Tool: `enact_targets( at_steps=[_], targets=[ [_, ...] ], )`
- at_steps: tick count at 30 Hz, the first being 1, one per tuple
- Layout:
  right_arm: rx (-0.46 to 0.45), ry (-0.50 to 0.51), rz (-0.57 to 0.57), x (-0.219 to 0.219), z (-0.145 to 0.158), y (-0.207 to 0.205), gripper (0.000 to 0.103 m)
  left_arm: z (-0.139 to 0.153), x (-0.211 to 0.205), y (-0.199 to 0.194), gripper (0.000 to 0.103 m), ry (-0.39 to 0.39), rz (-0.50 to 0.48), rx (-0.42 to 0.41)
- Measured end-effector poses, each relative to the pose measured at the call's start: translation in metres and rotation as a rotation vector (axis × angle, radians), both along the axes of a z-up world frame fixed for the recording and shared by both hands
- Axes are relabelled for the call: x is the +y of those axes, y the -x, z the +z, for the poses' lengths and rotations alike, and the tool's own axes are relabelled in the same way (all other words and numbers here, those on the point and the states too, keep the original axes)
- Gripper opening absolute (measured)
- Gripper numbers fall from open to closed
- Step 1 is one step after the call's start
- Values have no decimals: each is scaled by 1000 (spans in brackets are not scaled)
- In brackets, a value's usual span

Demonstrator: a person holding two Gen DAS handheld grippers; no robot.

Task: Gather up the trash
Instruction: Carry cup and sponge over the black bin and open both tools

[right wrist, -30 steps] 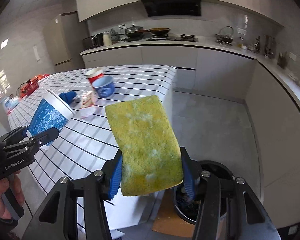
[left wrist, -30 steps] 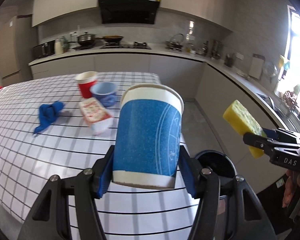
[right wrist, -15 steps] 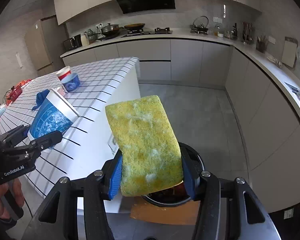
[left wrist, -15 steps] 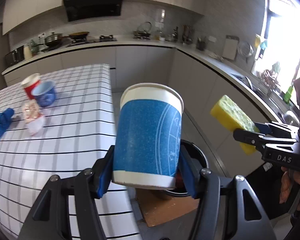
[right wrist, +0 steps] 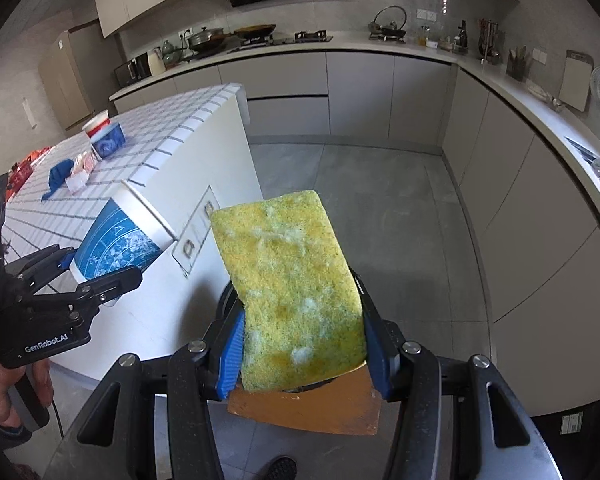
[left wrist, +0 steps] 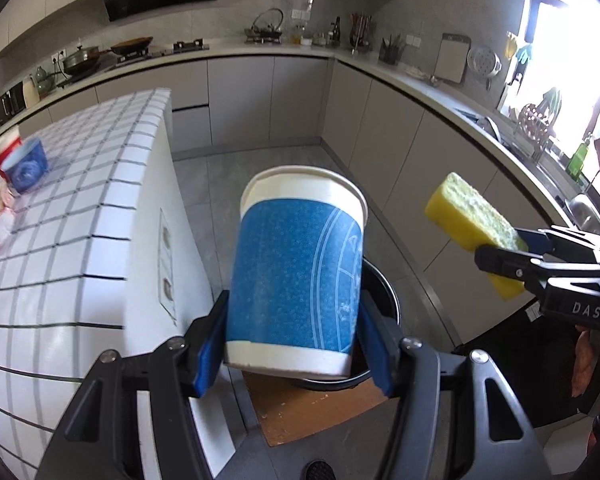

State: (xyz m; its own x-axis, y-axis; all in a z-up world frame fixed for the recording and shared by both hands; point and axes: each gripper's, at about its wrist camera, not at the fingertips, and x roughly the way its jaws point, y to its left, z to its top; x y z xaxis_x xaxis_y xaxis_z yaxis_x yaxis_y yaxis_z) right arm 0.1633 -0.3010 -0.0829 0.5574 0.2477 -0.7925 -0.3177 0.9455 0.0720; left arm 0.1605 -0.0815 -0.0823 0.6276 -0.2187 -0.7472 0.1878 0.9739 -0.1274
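My left gripper [left wrist: 292, 360] is shut on a blue and white paper cup [left wrist: 296, 268], held upright above a black trash bin [left wrist: 382, 300] on the floor. The cup also shows in the right wrist view [right wrist: 116, 244]. My right gripper [right wrist: 302, 346] is shut on a yellow sponge [right wrist: 292, 296], held over the same bin, whose rim [right wrist: 226, 300] is mostly hidden behind the sponge. The sponge shows in the left wrist view [left wrist: 472, 220], to the right of the cup.
The bin stands on a brown cardboard sheet [right wrist: 304, 408] beside the white tiled island [left wrist: 60, 216]. On the island are a red cup [right wrist: 98, 122], a blue bowl [right wrist: 108, 142], a blue cloth [right wrist: 58, 174] and a wrapper [right wrist: 80, 172]. Grey cabinets [right wrist: 540, 200] line the right.
Both grippers have swung right, away from the island top, and now hold the cup and the sponge over the floor bin. Both grips are unchanged.
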Motion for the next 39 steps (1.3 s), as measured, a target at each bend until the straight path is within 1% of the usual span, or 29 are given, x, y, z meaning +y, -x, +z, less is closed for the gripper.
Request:
enact_targets(
  at_steps=[6, 11, 13, 14, 15, 16, 17, 18, 19, 20, 22, 24, 28, 31, 35, 39],
  targets=[
    [63, 21, 66, -9, -36, -19, 54, -30, -16, -9, 61, -16, 0, 59],
    [114, 46, 119, -5, -65, -36, 54, -56, -25, -18, 61, -23, 11, 116],
    [141, 57, 147, -1, -82, -45, 54, -71, -28, -26, 61, 2, 2, 144],
    [153, 61, 161, 1, -89, -50, 55, -83, -27, -32, 63, 31, -4, 175],
    [165, 71, 179, 3, -99, -55, 57, -97, -26, -38, 63, 79, -18, 208],
    [183, 86, 215, 7, -113, -62, 66, -113, -25, -44, 74, 89, -9, 231],
    [184, 105, 244, 12, -126, -68, 76, -126, -23, -49, 89, 30, 41, 254],
    [175, 155, 259, 15, -143, -73, 103, -133, -21, -51, 91, -9, 74, 266],
    [216, 226, 279, 16, -164, -80, 103, -137, -17, -50, 93, -4, 86, 267],
    [254, 254, 264, 11, -178, -86, 103, -138, -15, -48, 93, -9, 104, 268],
    [239, 211, 232, 0, -179, -90, 103, -137, -16, -40, 93, -65, 118, 255],
    [228, 188, 196, -10, -176, -89, 103, -137, -18, -34, 93, -98, 125, 246],
    [218, 190, 174, -14, -174, -84, 103, -137, -19, -29, 93, -99, 161, 251],
    [211, 183, 155, -18, -169, -82, 103, -128, -19, -29, 93, -102, 171, 240],
    [189, 175, 132, -19, -157, -82, 103, -117, -22, -31, 93, -119, 158, 213],
    [155, 170, 96, -21, -139, -77, 103, -102, -22, -27, 94, -118, 159, 182]
  ],
)
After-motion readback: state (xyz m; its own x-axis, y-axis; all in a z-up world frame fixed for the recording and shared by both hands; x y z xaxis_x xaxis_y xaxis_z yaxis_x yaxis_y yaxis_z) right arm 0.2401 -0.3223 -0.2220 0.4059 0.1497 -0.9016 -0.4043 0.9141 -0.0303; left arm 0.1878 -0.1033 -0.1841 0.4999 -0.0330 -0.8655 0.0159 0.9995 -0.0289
